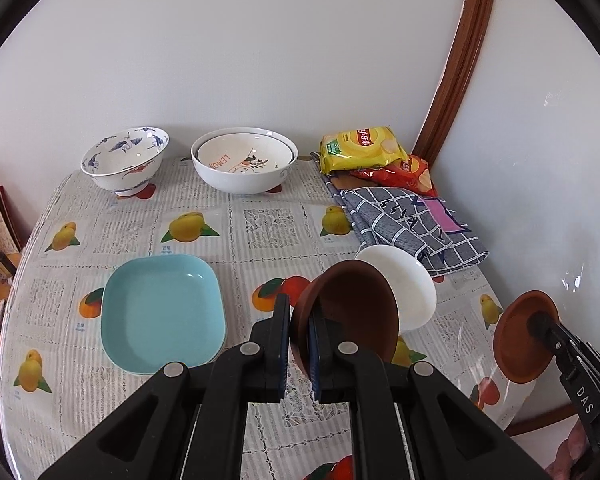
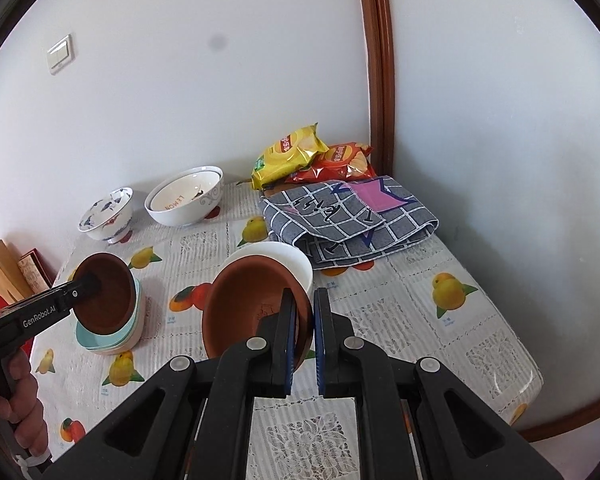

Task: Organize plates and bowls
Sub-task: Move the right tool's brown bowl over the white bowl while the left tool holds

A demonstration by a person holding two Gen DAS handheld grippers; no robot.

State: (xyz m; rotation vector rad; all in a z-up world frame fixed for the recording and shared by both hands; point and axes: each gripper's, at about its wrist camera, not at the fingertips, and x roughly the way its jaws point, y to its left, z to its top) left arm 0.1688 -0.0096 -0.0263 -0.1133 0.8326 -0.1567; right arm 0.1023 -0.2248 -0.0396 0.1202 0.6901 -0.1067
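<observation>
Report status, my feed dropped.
Left gripper shut on brown dish. Right gripper shut on second brown dish. White bowl close behind it.

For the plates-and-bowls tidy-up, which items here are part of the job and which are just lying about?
Part of the job:
brown dish in the left gripper
brown dish in the right gripper
white bowl
blue plate
crane bowl
nested white bowls

Just lying about:
yellow chip bag
red chip bag
checked cloth
</observation>
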